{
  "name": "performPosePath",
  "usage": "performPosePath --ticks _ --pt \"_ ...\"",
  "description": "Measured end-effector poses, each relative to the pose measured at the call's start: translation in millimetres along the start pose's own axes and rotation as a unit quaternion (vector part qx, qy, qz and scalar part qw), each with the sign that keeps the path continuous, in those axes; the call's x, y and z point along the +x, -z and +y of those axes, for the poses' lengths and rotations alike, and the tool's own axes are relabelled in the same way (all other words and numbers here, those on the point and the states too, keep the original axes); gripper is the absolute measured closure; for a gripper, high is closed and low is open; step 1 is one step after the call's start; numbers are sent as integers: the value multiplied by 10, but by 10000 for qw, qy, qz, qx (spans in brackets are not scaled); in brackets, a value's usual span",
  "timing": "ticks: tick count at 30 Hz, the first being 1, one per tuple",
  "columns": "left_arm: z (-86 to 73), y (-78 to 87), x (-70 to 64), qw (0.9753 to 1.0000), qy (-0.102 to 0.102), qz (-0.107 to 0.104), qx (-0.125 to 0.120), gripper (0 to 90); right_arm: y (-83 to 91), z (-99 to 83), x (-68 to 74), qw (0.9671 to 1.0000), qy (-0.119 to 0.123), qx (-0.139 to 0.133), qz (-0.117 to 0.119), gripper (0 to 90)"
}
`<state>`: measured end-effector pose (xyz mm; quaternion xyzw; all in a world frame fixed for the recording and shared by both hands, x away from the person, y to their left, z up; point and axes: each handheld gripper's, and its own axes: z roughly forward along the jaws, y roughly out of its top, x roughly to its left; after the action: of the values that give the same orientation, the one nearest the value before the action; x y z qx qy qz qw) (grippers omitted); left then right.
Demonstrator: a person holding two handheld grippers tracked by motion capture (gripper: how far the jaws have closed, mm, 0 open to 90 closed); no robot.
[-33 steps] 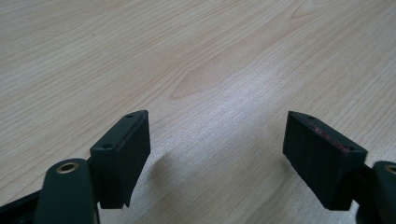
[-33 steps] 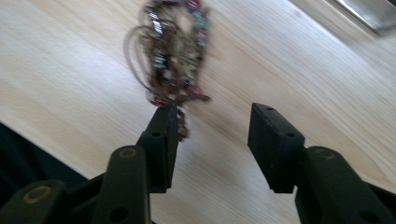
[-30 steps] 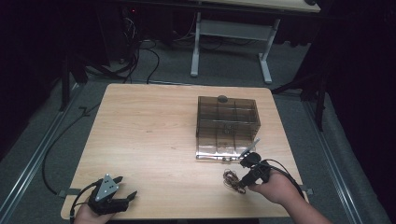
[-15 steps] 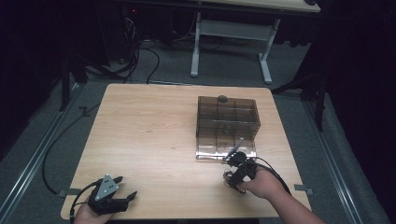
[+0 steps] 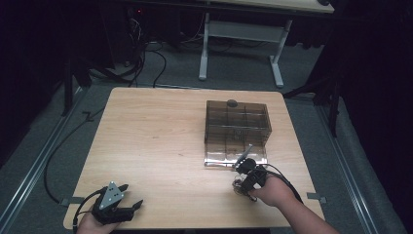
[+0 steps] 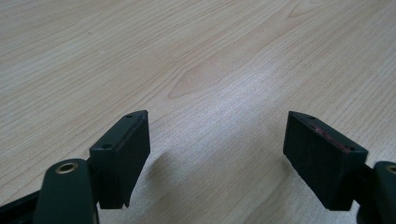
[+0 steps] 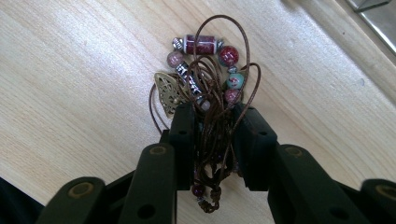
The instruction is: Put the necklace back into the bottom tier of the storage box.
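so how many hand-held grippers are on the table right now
2. The left hand-held gripper is at the near left corner, jaws open over bare wood. The right hand-held gripper is near the smoky plastic organiser box, shut on a beaded cord bracelet.

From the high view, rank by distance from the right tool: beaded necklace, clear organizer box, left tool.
1. Beaded necklace: gripped in the right tool, near edge.
2. Clear organizer box: just beyond it, table's right half.
3. Left tool: far across, near-left corner.

– Where's the left gripper (image 5: 127, 207)?
– Low at the near left corner, jaws spread wide, nothing between them.
– And the right gripper (image 7: 214, 122)?
– Out front on an extended forearm, tilted downward, jaws pinched close together.
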<state>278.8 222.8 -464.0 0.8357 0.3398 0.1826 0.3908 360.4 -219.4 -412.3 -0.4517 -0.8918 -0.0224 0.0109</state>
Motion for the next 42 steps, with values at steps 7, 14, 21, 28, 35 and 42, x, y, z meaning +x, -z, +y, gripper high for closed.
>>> performPosePath --ticks 7,14,21,28,35,42 --pt "1 0 0 10000 -3 0 2 232 11 -7 13 9999 141 -8 -40 803" --pt "2 0 0 10000 -11 2 17 232 93 -17 11 9999 122 -55 -56 804" --pt "2 0 -1 10000 -17 6 17 232 222 -34 -37 9999 75 -113 -66 805" --pt "2 0 -1 10000 -23 5 18 233 313 -38 -89 9998 37 -198 -46 804" --pt "1 0 -3 10000 -22 11 16 232 416 -21 -139 9997 4 -261 -2 803" --pt "1 1 -3 10000 -19 9 10 232 498 26 -162 9995 -9 -306 5 803"
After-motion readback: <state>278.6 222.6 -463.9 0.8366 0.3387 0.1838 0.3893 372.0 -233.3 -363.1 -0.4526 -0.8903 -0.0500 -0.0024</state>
